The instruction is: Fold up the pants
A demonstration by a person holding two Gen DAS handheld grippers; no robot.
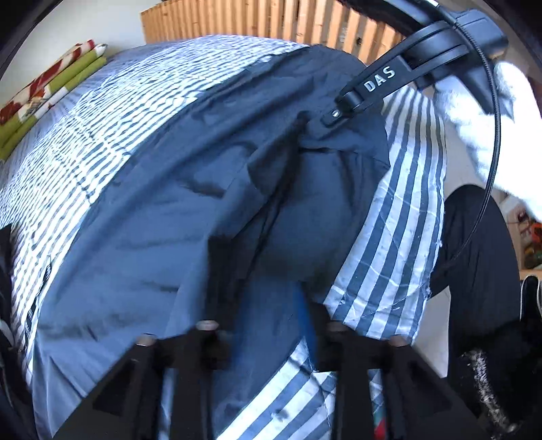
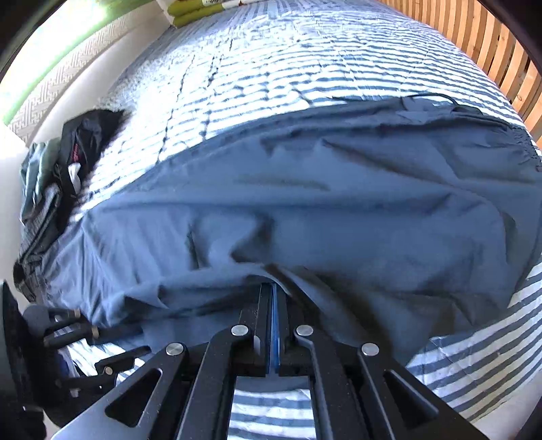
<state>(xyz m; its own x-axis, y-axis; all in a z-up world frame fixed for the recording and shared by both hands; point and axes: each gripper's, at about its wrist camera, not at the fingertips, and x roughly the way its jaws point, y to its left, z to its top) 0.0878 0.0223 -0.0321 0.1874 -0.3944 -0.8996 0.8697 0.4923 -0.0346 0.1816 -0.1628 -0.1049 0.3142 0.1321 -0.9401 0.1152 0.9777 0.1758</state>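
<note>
Striped bedspread (image 2: 271,61) beyond the pants (image 2: 305,203) lies open; dark clothes pile (image 2: 61,176) blocks its wall-side edge

Dark blue pants (image 2: 305,203) lie rumpled across striped bedcover (image 2: 271,67).

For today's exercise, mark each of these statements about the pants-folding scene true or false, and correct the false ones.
1. The pants are dark blue and lie on a blue-and-white striped bed cover. True.
2. The right gripper has its jaws wide apart, clear of the cloth. False: the jaws are shut, pinching an edge of the pants.
3. The left gripper has its jaws parted above the pants. True.
4. The pants are already folded into a neat small square. False: they lie spread out and wrinkled across the bed.
5. A wooden slatted panel stands beyond the bed. True.
6. The bed cover is plain red. False: it is striped blue and white.
</note>
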